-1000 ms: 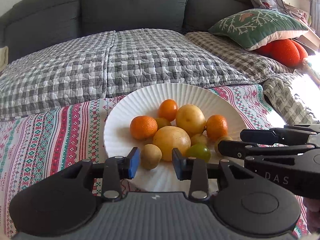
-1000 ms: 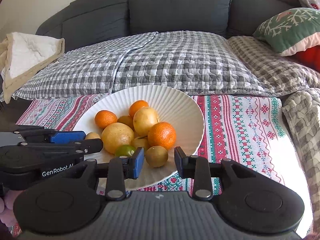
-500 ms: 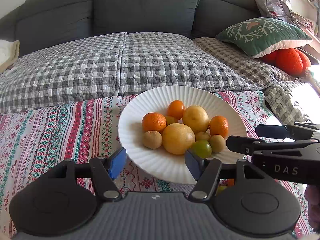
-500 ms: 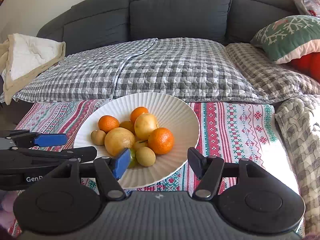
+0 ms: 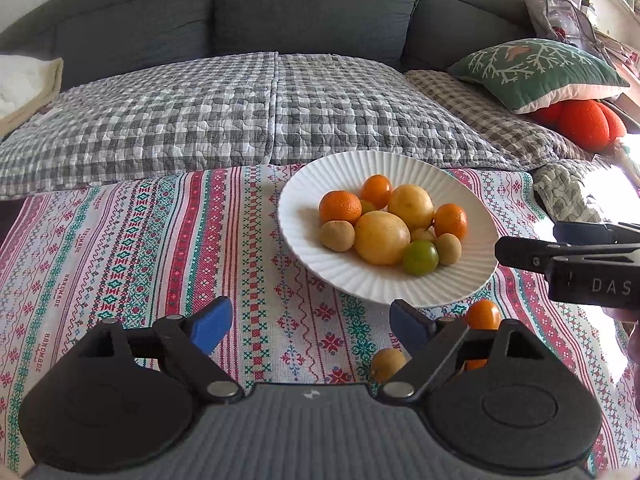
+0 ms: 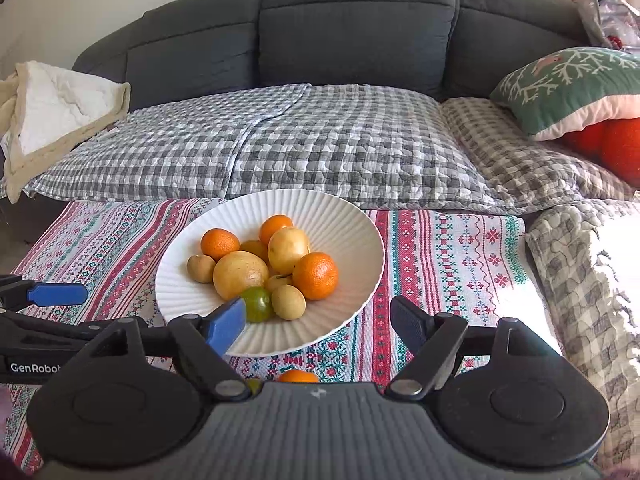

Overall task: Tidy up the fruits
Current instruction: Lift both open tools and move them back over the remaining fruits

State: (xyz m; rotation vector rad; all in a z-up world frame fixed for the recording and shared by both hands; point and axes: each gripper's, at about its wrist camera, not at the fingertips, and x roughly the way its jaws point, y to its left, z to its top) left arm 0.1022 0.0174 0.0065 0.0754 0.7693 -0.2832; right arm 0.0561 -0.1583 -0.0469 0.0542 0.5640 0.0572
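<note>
- Left tongs (image 5: 310,326) spread wide, low centre of the left wrist view, over the patterned cloth (image 5: 152,240); jaws just been opening, nothing between them.
- Right tongs (image 6: 318,316) likewise spread, jaws just been opening; blue pad (image 6: 224,322) in front of the near rim of the white plate (image 6: 360,248), nothing pinched.
- Fruits piled in the plate, centre of the right wrist view: three oranges, one of them at (image 6: 316,276), two large yellow fruits, one at (image 6: 240,274), a green fruit (image 6: 258,304) and small tan ones around.
- Loose orange (image 5: 482,314) and small tan fruit (image 5: 388,364) lying on the cloth, lower right of the left wrist view, just in front of the plate.
- Grey checked quilt (image 6: 320,140) and dark sofa back (image 6: 352,28) behind; green cushion (image 6: 568,84) at upper right.
</note>
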